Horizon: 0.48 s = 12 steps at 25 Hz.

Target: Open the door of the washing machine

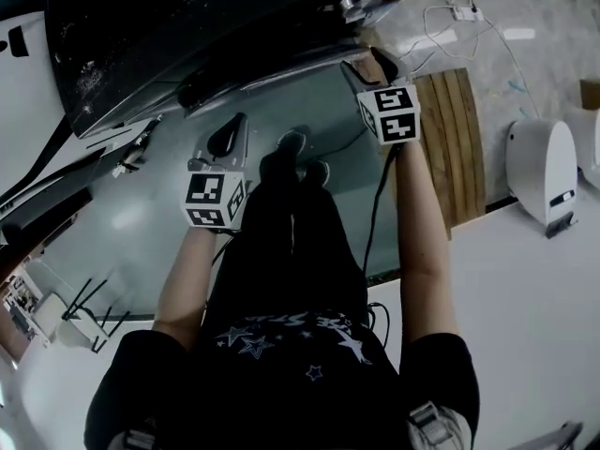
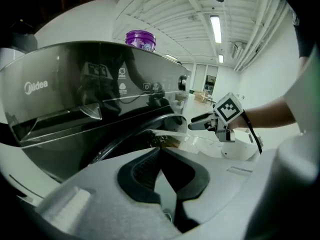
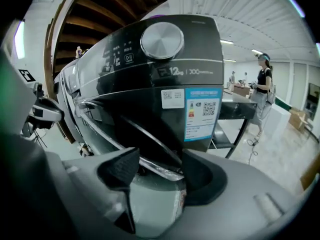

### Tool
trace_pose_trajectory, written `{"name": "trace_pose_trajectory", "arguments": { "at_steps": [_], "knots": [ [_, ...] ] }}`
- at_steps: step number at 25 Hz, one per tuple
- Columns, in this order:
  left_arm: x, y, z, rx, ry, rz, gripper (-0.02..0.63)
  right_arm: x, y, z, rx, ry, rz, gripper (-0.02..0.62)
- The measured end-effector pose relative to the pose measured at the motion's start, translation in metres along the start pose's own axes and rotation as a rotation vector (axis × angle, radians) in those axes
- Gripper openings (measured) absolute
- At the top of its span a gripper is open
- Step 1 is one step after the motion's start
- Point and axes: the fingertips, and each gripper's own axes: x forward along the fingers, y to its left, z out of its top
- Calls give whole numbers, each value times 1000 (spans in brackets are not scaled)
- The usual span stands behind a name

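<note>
Washing machine (image 1: 187, 36): a dark front-loader right in front of the person, filling the top of the head view. Its front faces the person.
Door (image 3: 155, 168): round, on the machine's front, with a bright metal rim. It looks shut or barely cracked, and I cannot tell which.
Right gripper (image 3: 162, 159): its 2 jaws are spread, with the door's rim edge running slantwise across the gap between them. The pads do not look pressed onto the rim yet.
Left gripper (image 2: 160, 151): its 2 jaws are pressed together at the tips and pinch nothing. It is held lower and back from the machine, pointing up at the front.
Knob (image 3: 162, 40): a silver dial on the control panel above the door, well clear of both tools.
Purple container (image 2: 140, 40): stands on top of the machine and plays no part here.
Key relation: the door's right edge lies directly ahead of the right gripper and already sits inside its gap. The left gripper is well apart from the door, so the right is the nearer tool.
Step in hand: judged as taking hold of the rim.
Next move calls for: closing on the rim, then pulling toward the person so the door swings out.
Risk: a smooth curved rim may slip from the pads.
</note>
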Motion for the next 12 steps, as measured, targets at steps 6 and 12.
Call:
{"name": "trace_pose_trajectory", "arguments": {
  "at_steps": [6,12],
  "knots": [
    [-11,14,-16,-46,6,76,11,26,8,2,-243,79,71,268],
    [-22,20,-31,-78,23,106,11,36,18,-3,-372,134,117,258]
  ]
}}
